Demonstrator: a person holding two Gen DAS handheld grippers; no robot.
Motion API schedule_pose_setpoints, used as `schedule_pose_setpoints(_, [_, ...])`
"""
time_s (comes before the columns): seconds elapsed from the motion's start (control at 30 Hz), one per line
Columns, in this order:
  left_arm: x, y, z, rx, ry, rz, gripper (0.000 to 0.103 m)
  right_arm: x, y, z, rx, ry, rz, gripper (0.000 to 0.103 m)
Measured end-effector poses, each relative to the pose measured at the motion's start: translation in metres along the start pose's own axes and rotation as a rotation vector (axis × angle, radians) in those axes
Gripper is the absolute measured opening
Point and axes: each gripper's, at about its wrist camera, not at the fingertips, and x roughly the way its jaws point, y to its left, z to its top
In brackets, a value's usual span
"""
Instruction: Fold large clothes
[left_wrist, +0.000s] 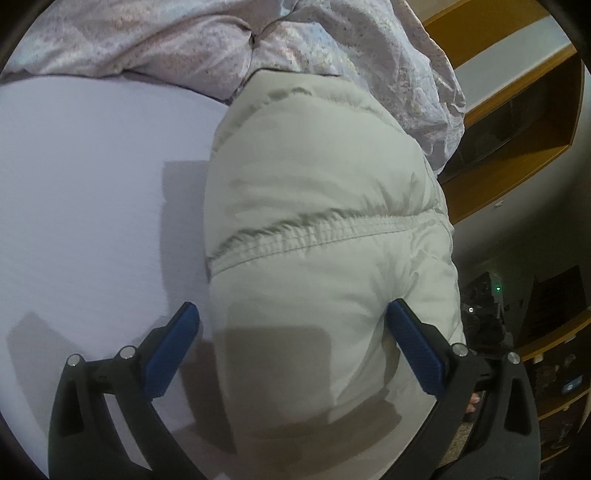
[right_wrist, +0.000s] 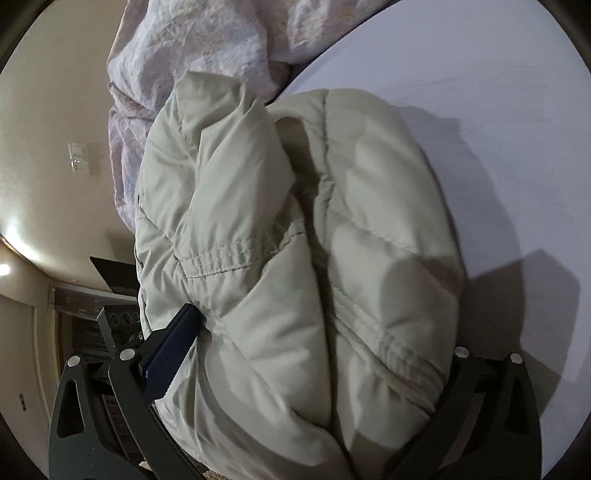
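Observation:
A puffy off-white down jacket (left_wrist: 314, 166) lies bundled on the pale bed sheet (left_wrist: 92, 166), its elastic hem seam running across the middle. My left gripper (left_wrist: 291, 306) stands open over its near end. One blue pad (left_wrist: 173, 350) is over bare sheet and the other blue pad (left_wrist: 413, 350) rests against the jacket's right side. In the right wrist view the jacket (right_wrist: 258, 184) fills the gap of my right gripper (right_wrist: 295, 310), whose jaws stand wide. Its left pad (right_wrist: 170, 343) touches the jacket's side, and the jacket's bulk hides its right finger.
A crumpled patterned duvet (left_wrist: 184, 37) is heaped at the far end of the bed, against the jacket. Wooden shelving (left_wrist: 517, 110) stands beyond the bed's right edge. In the right wrist view a cream wall (right_wrist: 44, 110) with a switch plate (right_wrist: 75, 157) lies past the bed's left edge.

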Motion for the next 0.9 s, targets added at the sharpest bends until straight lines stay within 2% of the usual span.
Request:
schedule_pose_setpoints(0.1, [0.007, 0.0, -0.001, -0.022, 0.011, -0.032, 0.101, -0.001, 0.002, -0.002, -0.031, -0.007, 0.008, 0.102])
schedule_pose_setpoints(0.47, [0.016, -0.001, 0.0, -0.054, 0.003, -0.07, 0.101, 0.009, 0.01, 0.0, -0.063, 0.002, 0.038, 0.102])
schedule_pose_setpoints(0.6, [0.012, -0.002, -0.002, -0.051, 0.0, -0.088, 0.095, 0.012, 0.013, -0.002, -0.086, -0.007, 0.065, 0.102])
schedule_pose_setpoints(0.73, [0.002, -0.006, -0.001, -0.028, -0.009, -0.106, 0.083, 0.007, 0.017, -0.003, -0.12, -0.04, 0.104, 0.089])
schedule_pose_setpoints(0.77, [-0.001, -0.006, 0.0, -0.021, -0.012, -0.11, 0.08, 0.005, 0.021, -0.003, -0.134, -0.047, 0.109, 0.082])
schedule_pose_setpoints(0.9, [-0.016, -0.007, 0.006, -0.009, -0.046, -0.123, 0.077, 0.005, 0.044, 0.0, -0.186, -0.061, 0.131, 0.073])
